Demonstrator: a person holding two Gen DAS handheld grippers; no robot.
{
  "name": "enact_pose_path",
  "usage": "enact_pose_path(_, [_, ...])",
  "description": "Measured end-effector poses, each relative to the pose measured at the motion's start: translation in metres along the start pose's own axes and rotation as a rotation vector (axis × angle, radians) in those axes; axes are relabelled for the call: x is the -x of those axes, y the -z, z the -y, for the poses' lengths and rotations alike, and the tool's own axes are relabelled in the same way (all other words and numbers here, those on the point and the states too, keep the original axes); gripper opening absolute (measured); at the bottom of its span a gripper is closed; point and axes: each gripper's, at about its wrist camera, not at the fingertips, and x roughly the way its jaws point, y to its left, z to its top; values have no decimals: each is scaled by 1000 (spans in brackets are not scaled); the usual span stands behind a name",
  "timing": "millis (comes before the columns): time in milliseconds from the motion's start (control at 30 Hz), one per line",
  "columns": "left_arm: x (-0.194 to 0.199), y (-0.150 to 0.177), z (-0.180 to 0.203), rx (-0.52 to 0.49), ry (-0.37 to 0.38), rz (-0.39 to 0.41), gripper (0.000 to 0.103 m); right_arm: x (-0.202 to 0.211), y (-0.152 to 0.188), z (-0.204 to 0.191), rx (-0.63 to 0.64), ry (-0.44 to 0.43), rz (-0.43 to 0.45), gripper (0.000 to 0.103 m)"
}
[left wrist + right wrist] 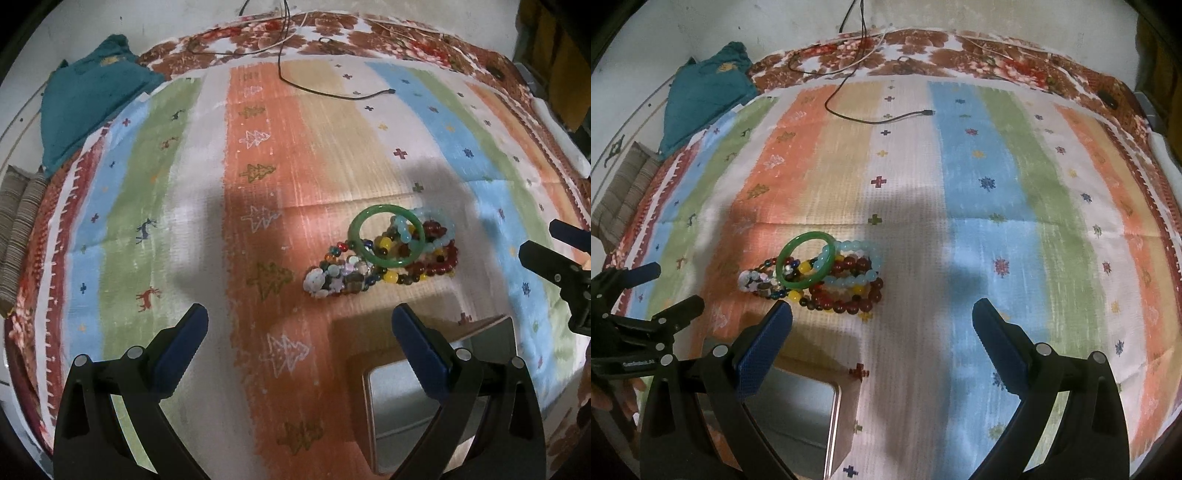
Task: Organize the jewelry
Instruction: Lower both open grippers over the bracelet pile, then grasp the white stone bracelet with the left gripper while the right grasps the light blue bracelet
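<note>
- Both tongs stand wide open and hold nothing: the left gripper point(299, 328) spreads its blue-padded fingers point(183, 343) over the striped cloth point(166, 206), and the right gripper point(882, 325) is spread the same way in its own view
- Ahead of the left gripper and a little to its right lies the jewelry pile point(384, 254), resting on the cloth where the orange and beige stripes meet
- On top of the pile a green bangle point(386, 236) lies tilted over the beads
- Under and around it sit a pale blue bead bracelet point(439, 229), dark red bead bracelets point(439, 262), yellow beads point(384, 243) and a cluster of mixed glassy pieces point(332, 277) at the near left end
- From the right wrist view the same pile point(820, 277) lies ahead and to the left of the right gripper, just beyond its left finger point(764, 350)
- A shallow wooden tray point(436, 391) with a pale inner floor sits on the cloth near both grippers, close to the pile but apart from it; it appears empty
- The right gripper shows at the right edge of the left view point(557, 266); the left one shows at the left edge of the right view point(653, 299), with fingers of a hand point(626, 398) beneath it
- Far back a black cable point(332, 92) crosses the cloth
- A teal garment point(88, 96) lies crumpled at the far left corner
</note>
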Motion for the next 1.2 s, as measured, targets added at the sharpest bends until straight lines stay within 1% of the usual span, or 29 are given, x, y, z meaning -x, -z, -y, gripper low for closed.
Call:
enact_pose_path(167, [-12,-5,-4,9,31,-18,97,-18,-7,1,-2,14,-35,99])
enact_pose_path(433, [-25,-11,-3,-1,39,-47,96,-34,-17,1,-14,22,-47,99])
enact_pose_path(500, [-31,-11,-1,-14,33,-62,94,-38,-19,-2,0,25,-57,99])
enact_pose_path(567, [-37,-12,0,-24,31,-78,88,-42,-22,-3,6,34,-61,98])
enact_pose_path(633, [-42,-12,1,-32,36,-94,86,-48,-24,-2,3,37,-75,93])
enact_pose_path(667, [-44,-12,0,-34,34,-97,86,-52,-24,-1,-3,35,-86,86])
enact_pose_path(700, [-46,-13,0,-34,37,-100,85,-55,-25,0,-9,33,-97,81])
enact_pose_path(900, [-54,-17,-2,-28,60,-115,77,-69,-29,4,-17,37,-119,81])
enact_pose_path(967, [-60,-16,-1,-35,59,-128,72,-74,-31,5,-19,32,-127,80])
enact_pose_path(1067, [-65,-16,-1,-43,62,-142,64,-81,-33,3,-15,29,-138,73])
enact_pose_path(1133, [-66,-17,-1,-46,64,-143,62,-86,-35,2,-9,34,-149,68])
enact_pose_path(1200, [-68,-17,-2,-50,67,-144,58,-89,-35,1,-6,35,-152,64])
